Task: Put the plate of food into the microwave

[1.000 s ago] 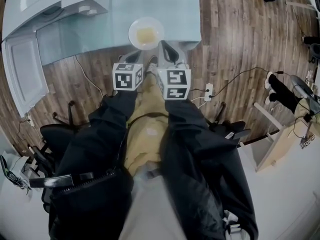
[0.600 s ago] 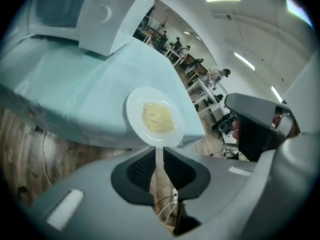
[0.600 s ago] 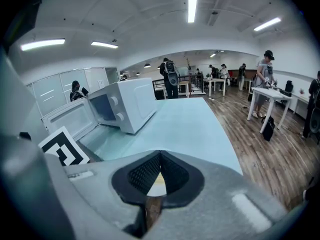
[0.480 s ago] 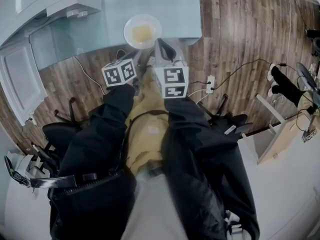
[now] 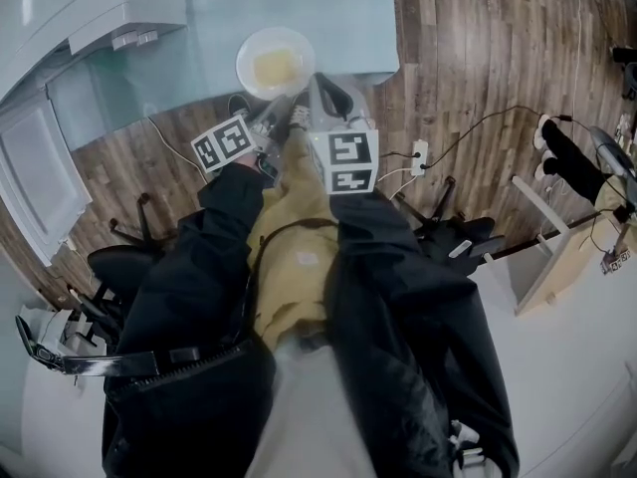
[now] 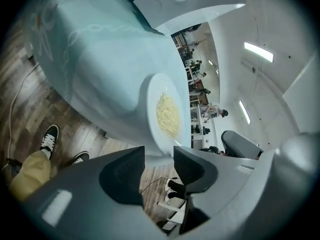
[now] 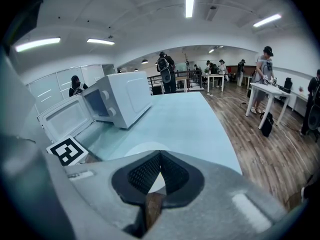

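left gripper (image 6: 159, 156) and right gripper (image 7: 160, 153) carry square black-white markers (image 5: 343, 163).

Plate (image 5: 275, 63) at near edge of table (image 5: 338, 13), microwave (image 5: 100, 3) far left

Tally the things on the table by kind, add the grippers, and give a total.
Microwave: 1
Plate of noodles: 1
Grippers: 2. The left gripper has jaws that have just been opening, with the plate's rim just ahead and nothing gripped. The right gripper has its jaws together.
Total: 4
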A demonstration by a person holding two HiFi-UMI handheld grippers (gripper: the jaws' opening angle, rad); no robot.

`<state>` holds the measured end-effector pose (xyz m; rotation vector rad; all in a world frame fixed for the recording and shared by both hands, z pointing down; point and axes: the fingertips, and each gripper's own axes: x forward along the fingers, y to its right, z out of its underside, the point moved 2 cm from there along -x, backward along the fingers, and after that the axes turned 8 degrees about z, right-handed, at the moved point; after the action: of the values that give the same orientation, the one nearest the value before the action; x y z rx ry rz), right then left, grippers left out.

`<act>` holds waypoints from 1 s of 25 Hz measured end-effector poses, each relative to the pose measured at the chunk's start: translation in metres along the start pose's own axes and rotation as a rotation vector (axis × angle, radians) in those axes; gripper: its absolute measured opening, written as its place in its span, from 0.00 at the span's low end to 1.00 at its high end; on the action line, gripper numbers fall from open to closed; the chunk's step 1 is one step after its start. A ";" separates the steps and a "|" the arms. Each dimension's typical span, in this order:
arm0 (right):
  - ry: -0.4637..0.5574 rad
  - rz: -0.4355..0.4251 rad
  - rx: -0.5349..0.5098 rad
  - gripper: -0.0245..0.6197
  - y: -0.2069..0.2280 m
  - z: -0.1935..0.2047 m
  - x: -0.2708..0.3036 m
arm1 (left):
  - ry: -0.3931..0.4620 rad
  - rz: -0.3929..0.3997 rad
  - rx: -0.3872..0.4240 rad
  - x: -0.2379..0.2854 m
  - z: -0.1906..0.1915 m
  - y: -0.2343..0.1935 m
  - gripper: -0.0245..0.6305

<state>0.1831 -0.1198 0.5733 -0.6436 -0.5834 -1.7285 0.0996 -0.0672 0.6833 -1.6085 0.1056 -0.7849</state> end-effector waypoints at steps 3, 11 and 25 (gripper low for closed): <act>-0.016 0.002 0.003 0.03 0.002 0.005 0.003 | 0.047 0.040 -0.050 0.004 -0.008 -0.002 0.31; -0.023 -0.002 -0.006 0.03 0.004 0.007 -0.002 | 0.111 0.169 -0.142 0.009 -0.016 0.010 0.09; 0.005 -0.018 -0.059 0.03 -0.004 0.006 -0.012 | 0.208 0.326 -0.195 -0.004 -0.020 0.025 0.05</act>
<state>0.1824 -0.1064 0.5689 -0.6771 -0.5377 -1.7692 0.0944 -0.0876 0.6591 -1.6323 0.5942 -0.6998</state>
